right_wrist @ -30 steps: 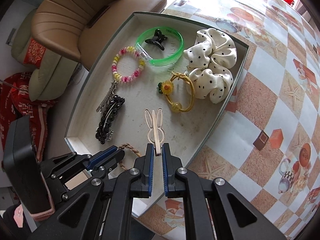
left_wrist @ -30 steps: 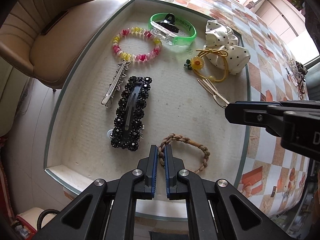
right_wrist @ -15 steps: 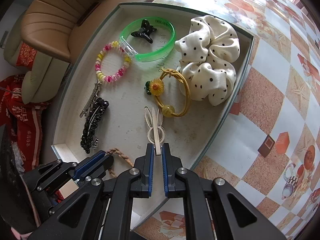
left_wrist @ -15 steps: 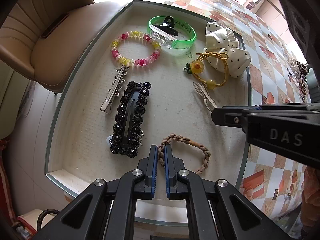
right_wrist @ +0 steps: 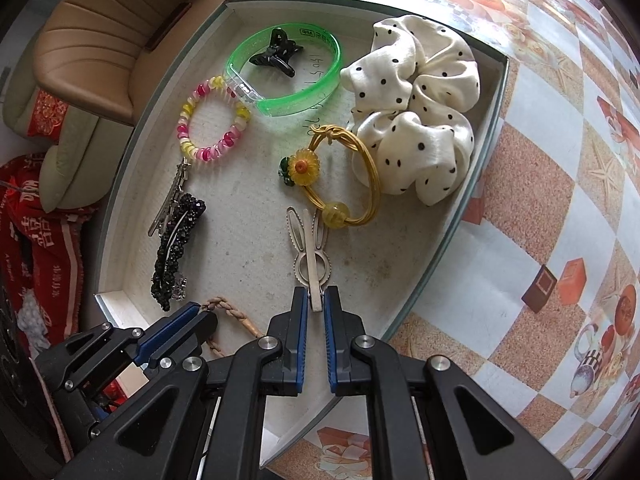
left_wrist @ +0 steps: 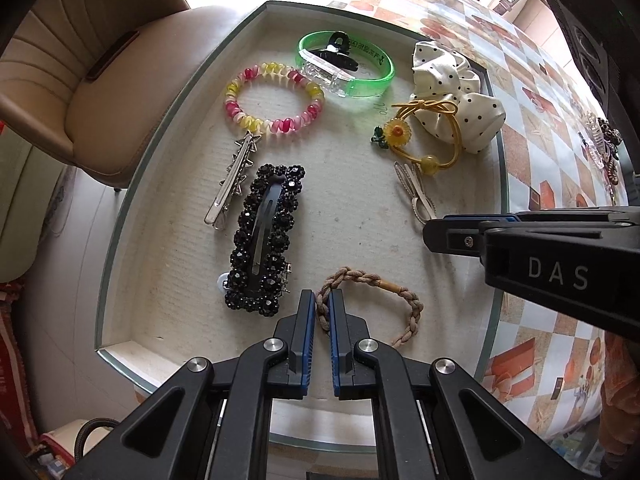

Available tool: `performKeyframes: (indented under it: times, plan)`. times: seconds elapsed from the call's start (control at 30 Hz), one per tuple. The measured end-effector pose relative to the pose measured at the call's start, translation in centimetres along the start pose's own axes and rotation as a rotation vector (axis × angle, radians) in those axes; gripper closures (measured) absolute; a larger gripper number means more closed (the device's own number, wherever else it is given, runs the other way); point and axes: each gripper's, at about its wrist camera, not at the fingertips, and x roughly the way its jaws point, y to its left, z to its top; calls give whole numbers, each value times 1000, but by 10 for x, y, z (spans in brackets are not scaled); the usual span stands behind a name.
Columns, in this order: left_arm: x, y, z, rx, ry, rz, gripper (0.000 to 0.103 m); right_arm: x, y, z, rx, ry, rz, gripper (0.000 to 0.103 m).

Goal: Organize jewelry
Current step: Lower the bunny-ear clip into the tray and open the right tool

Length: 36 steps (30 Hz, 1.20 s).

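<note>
A shallow white tray (left_wrist: 120, 216) (right_wrist: 120, 216) holds the jewelry. My left gripper (left_wrist: 322, 304) is shut on the braided brown bracelet (left_wrist: 400, 292), which lies at the tray's near end. My right gripper (right_wrist: 316, 300) is shut on the tail of a silver rabbit-ear hair clip (right_wrist: 310, 248) (left_wrist: 416, 196), low over the tray floor beside a yellow flower hair tie (right_wrist: 340, 176) (left_wrist: 424, 140). In the left wrist view the right gripper (left_wrist: 436, 234) comes in from the right. The left gripper (right_wrist: 196, 320) shows at the lower left of the right wrist view, with the bracelet (right_wrist: 232, 316) partly hidden.
Also in the tray: a black beaded barrette (left_wrist: 264, 240), a silver spiked clip (left_wrist: 234, 180), a pink-yellow bead bracelet (left_wrist: 274, 98), a green bangle (left_wrist: 348, 66) with a black claw clip (right_wrist: 276, 56), and a dotted white scrunchie (right_wrist: 416, 112). A tan chair (left_wrist: 92, 80) stands left. More jewelry (left_wrist: 600, 144) lies on the patterned tablecloth (right_wrist: 540, 200).
The right gripper has come lower and nearer over the tray with the rabbit clip in it, which now sits close to the yellow hair tie. The left gripper has stayed put on the braided bracelet.
</note>
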Motion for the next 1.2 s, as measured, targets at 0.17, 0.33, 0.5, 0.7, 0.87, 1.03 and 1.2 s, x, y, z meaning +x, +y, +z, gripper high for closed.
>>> performKeyframes:
  times: [0.17,0.33,0.5,0.7,0.87,1.03,1.2]
  plan:
    - [-1,1,2,0,4,10,93,-3,-4,3,-7,6,0,94]
    - [-5,2,3,-2,4,25,93,-5,-2,6,-11,17,12,93]
    - [-10,0,4,1,-2,32,93,-18,0,7,-15,1,29,90]
    - [-13,-1,3,-1,5,37,93,-46,-8,3,3,-41,46,68]
    - [-20,0,-1,8,9,45,93,-65,-16,-7,11,-40,23,68]
    - [-17,2,-3,6,35,41,93,-75,-20,-19,33,-42,9,68]
    - [-8,2,0,11,52,41,93,-77,-23,-26,39,-37,3,68]
